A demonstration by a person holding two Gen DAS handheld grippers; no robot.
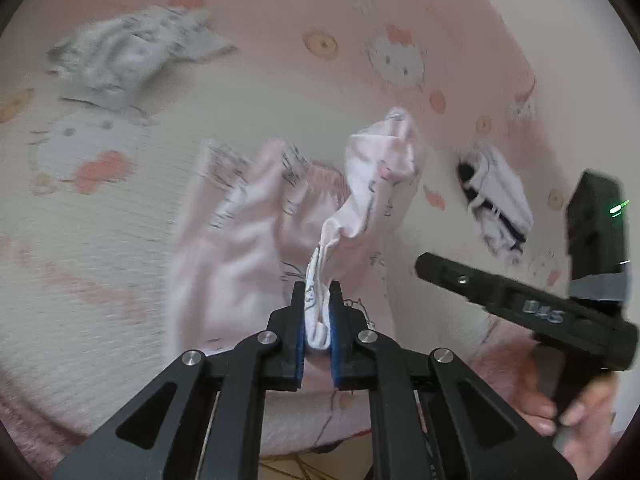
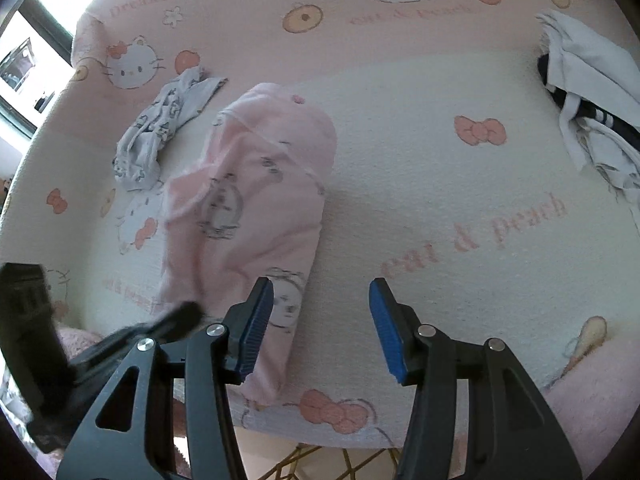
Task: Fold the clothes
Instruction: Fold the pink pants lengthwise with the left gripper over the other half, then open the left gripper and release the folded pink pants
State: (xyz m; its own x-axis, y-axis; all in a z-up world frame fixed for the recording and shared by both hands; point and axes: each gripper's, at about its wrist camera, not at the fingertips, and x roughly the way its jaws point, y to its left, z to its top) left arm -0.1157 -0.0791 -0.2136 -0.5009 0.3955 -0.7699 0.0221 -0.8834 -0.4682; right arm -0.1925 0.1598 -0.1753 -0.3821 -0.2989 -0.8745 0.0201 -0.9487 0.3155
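Between left tongs [image 1: 317,312], pinched pink garment [image 1: 256,240]

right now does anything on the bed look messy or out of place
Nothing is damaged or spilled. Two garments lie crumpled, unfolded: a grey printed one beside the pink garment, and a white and dark one apart at the far right. The left hand-held gripper pinches the pink garment.

Left gripper [image 1: 318,312] clamped; right gripper [image 2: 322,328] spread wide.

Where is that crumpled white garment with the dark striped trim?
The crumpled white garment with dark striped trim lies at the far right of the cartoon-cat bedsheet, apart from the pink printed garment.
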